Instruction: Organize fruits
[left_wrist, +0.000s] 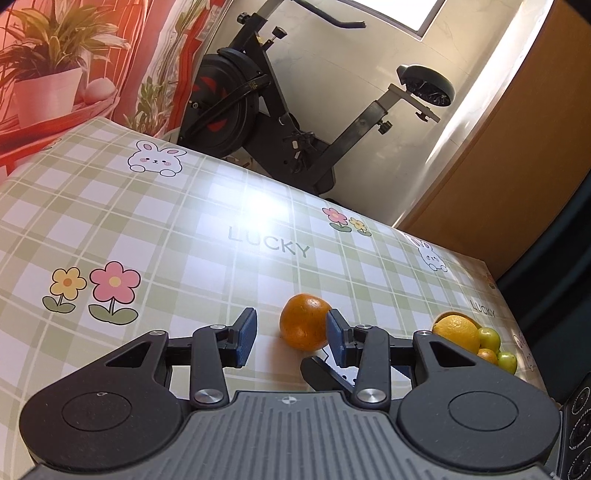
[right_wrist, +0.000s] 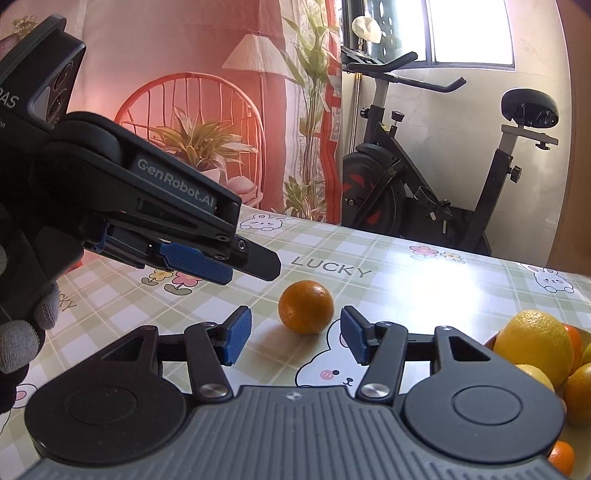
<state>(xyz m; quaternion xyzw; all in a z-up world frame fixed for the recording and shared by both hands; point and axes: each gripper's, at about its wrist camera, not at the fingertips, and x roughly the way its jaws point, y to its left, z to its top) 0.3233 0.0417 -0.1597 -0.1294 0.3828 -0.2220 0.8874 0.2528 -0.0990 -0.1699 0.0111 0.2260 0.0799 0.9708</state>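
Note:
A loose orange (left_wrist: 303, 322) (right_wrist: 306, 307) lies on the checked tablecloth (left_wrist: 155, 221). My left gripper (left_wrist: 291, 334) is open and empty; the orange sits just ahead, partly behind its right fingertip. My right gripper (right_wrist: 295, 338) is open and empty, with the orange just beyond its fingertips. The left gripper also shows in the right wrist view (right_wrist: 207, 264), hovering above the table to the left of the orange. A bowl with a lemon (left_wrist: 458, 332) (right_wrist: 532, 347), oranges and small green fruits (left_wrist: 489, 338) sits at the right.
An exercise bike (left_wrist: 280, 122) (right_wrist: 424, 184) stands beyond the table's far edge. A red curtain with printed plants (right_wrist: 192, 92) hangs at the back left. The table's right edge (left_wrist: 517, 314) is near the bowl.

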